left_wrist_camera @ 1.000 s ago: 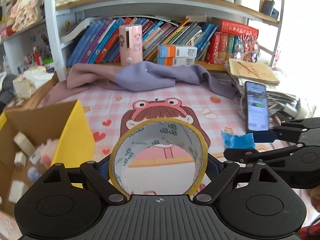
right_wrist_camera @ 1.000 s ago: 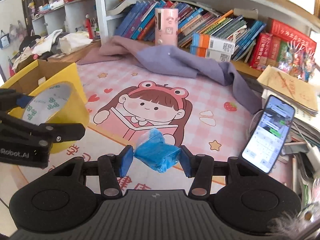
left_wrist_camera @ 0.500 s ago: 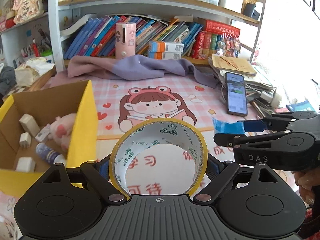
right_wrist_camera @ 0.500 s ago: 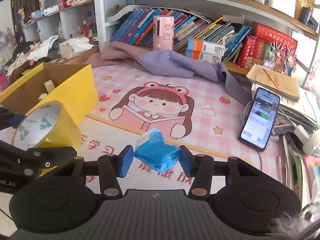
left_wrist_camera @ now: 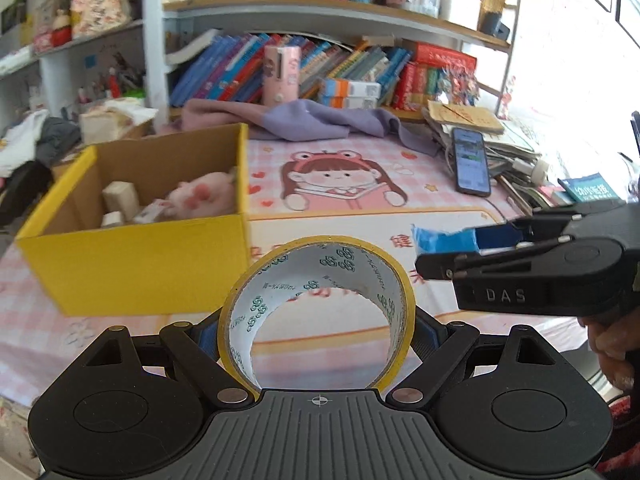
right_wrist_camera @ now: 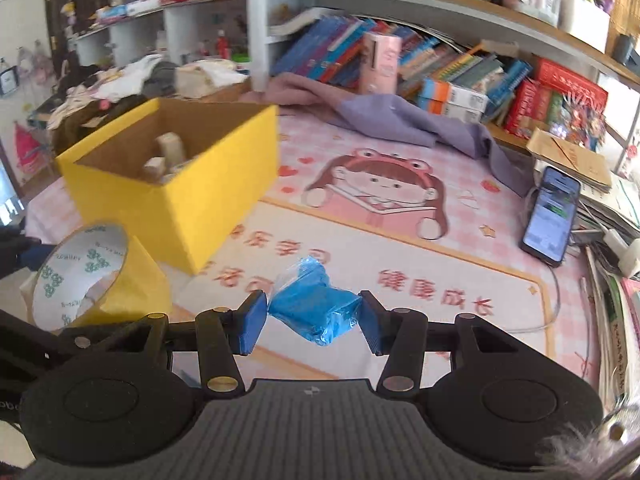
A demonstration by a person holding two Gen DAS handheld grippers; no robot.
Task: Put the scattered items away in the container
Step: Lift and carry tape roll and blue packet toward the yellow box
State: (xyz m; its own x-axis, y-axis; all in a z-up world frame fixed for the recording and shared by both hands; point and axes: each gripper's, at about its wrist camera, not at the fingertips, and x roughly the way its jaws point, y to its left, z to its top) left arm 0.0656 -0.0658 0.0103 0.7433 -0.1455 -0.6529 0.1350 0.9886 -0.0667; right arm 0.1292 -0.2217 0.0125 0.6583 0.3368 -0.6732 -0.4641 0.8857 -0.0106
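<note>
My left gripper point(left_wrist_camera: 318, 330) is shut on a yellow roll of tape point(left_wrist_camera: 320, 256), held upright above the mat; the roll also shows in the right wrist view point(right_wrist_camera: 120, 284). My right gripper point(right_wrist_camera: 312, 316) is shut on a blue wrapped packet point(right_wrist_camera: 316, 304), seen from the side in the left wrist view point(left_wrist_camera: 442, 238). The yellow cardboard box point(left_wrist_camera: 136, 268) stands on the mat to the left and ahead of both grippers, and also shows in the right wrist view point(right_wrist_camera: 216, 196). It holds a pink plush toy point(left_wrist_camera: 204, 198) and small white blocks point(left_wrist_camera: 120, 196).
A pink cartoon mat point(right_wrist_camera: 400, 216) covers the table. A phone point(right_wrist_camera: 554, 214) lies at the right beside stacked papers point(left_wrist_camera: 468, 116). A purple cloth point(left_wrist_camera: 320, 122) and a pink cylinder point(left_wrist_camera: 282, 76) sit at the back under bookshelves. Clothes are piled at the far left.
Both grippers have pulled back and risen with their loads still held. The box now shows fully, ahead and to the left, with its inside visible.
</note>
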